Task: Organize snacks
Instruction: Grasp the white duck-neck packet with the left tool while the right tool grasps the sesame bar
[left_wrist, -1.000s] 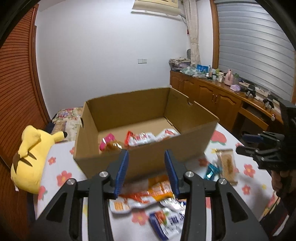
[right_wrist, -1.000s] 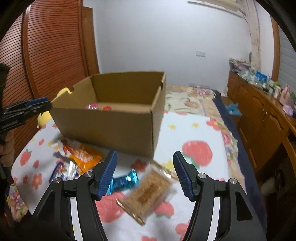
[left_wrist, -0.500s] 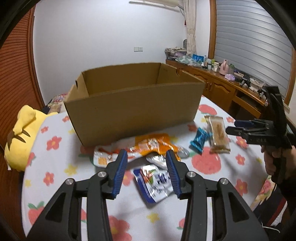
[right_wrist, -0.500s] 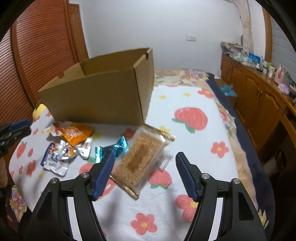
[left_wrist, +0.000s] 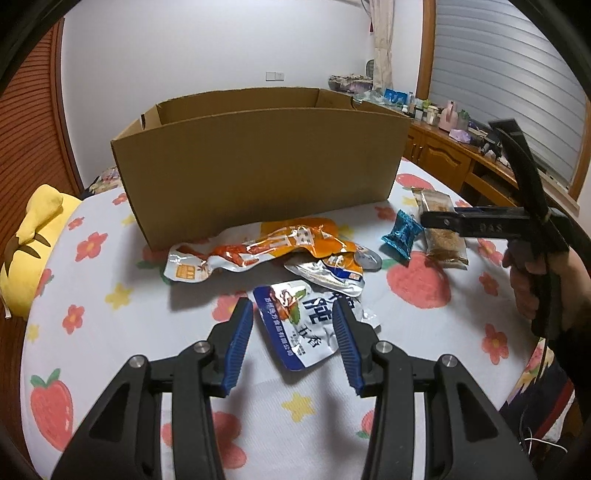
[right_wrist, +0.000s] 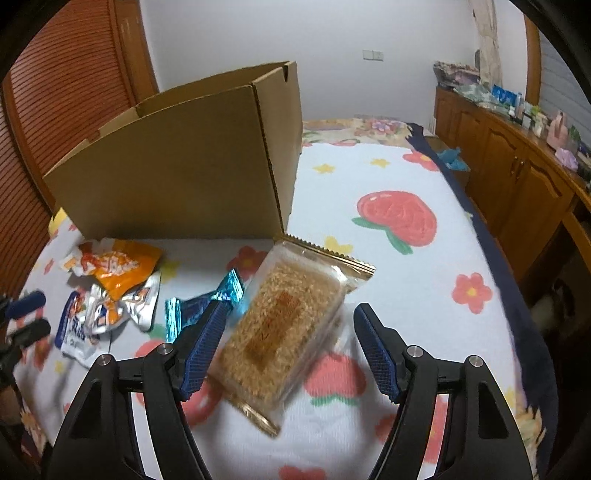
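Observation:
An open cardboard box (left_wrist: 258, 166) stands on the flowered sheet; it also shows in the right wrist view (right_wrist: 184, 177). In front of it lie loose snacks: an orange packet (left_wrist: 273, 240), a silver packet (left_wrist: 332, 273), a blue-and-white packet (left_wrist: 303, 325), a blue candy (left_wrist: 400, 232) and a clear-wrapped brown cracker bar (right_wrist: 284, 325). My left gripper (left_wrist: 293, 339) is open, its fingers either side of the blue-and-white packet. My right gripper (right_wrist: 286, 350) is open, low over the cracker bar, fingers on either side, with the blue candy (right_wrist: 199, 306) by its left finger.
A yellow plush toy (left_wrist: 26, 243) lies at the bed's left edge. A wooden sideboard (right_wrist: 517, 177) with clutter runs along the right wall. A slatted wooden door (right_wrist: 48, 110) stands behind the box.
Both grippers have dropped down and forward toward the snacks. The left now straddles the blue-and-white packet; the right has closed in over the cracker bar. Both stay open.

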